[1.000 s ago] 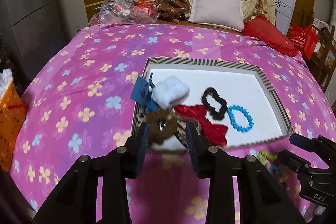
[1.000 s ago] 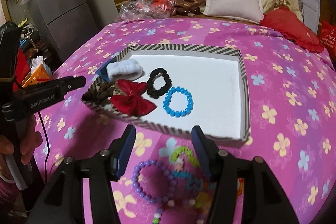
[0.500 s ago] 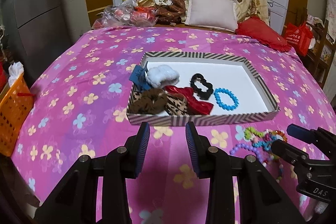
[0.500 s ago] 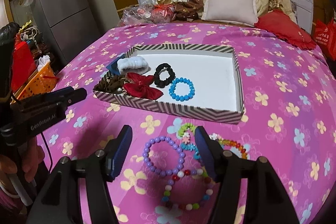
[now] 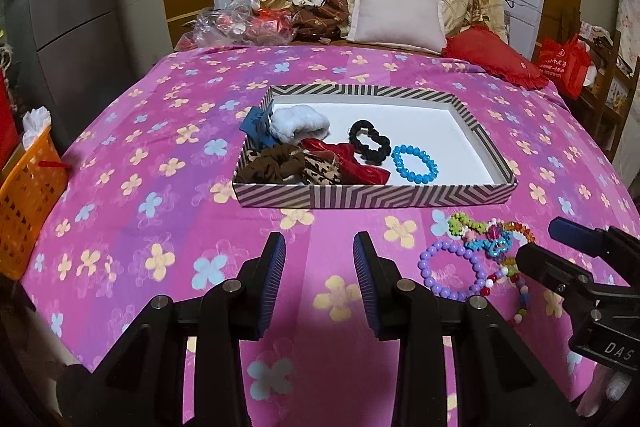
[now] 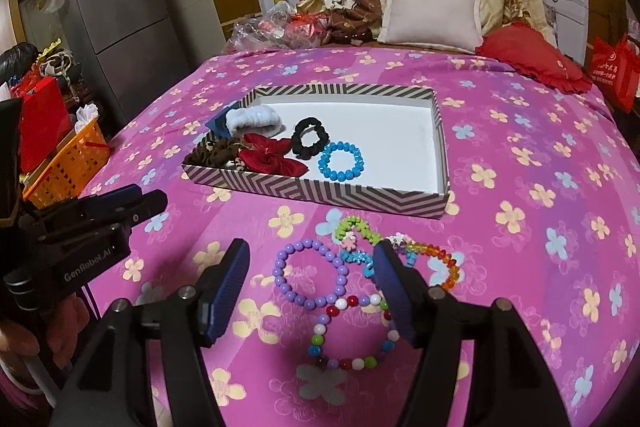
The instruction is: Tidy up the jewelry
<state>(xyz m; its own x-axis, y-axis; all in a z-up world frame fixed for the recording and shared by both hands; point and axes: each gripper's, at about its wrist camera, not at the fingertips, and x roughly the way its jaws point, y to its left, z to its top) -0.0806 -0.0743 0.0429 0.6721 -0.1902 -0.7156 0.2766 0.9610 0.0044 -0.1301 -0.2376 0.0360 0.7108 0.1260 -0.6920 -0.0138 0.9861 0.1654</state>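
A striped tray (image 5: 376,195) (image 6: 320,193) sits on the pink bed. It holds a blue bead bracelet (image 5: 414,165) (image 6: 341,160), black scrunchie (image 5: 369,141), red bow (image 6: 272,157), brown scrunchie (image 5: 272,167), white band (image 5: 300,125) and blue clip (image 5: 256,127). Loose bracelets lie in front of it: a purple one (image 6: 310,274) (image 5: 450,271), a multicolour one (image 6: 354,331), a green one (image 6: 356,227) and an orange one (image 6: 434,263). My left gripper (image 5: 319,259) is open and empty, well short of the tray. My right gripper (image 6: 312,273) is open above the purple bracelet.
An orange basket (image 5: 28,195) stands at the bed's left edge beside a grey fridge (image 6: 120,27). Pillows (image 5: 396,15), bags and clutter (image 5: 248,23) lie at the head of the bed. A red bag (image 5: 564,63) hangs at the right.
Both grippers have pulled back from the tray toward the front of the bed. The brown scrunchie now lies in the tray. The loose bracelets have come fully into the right view.
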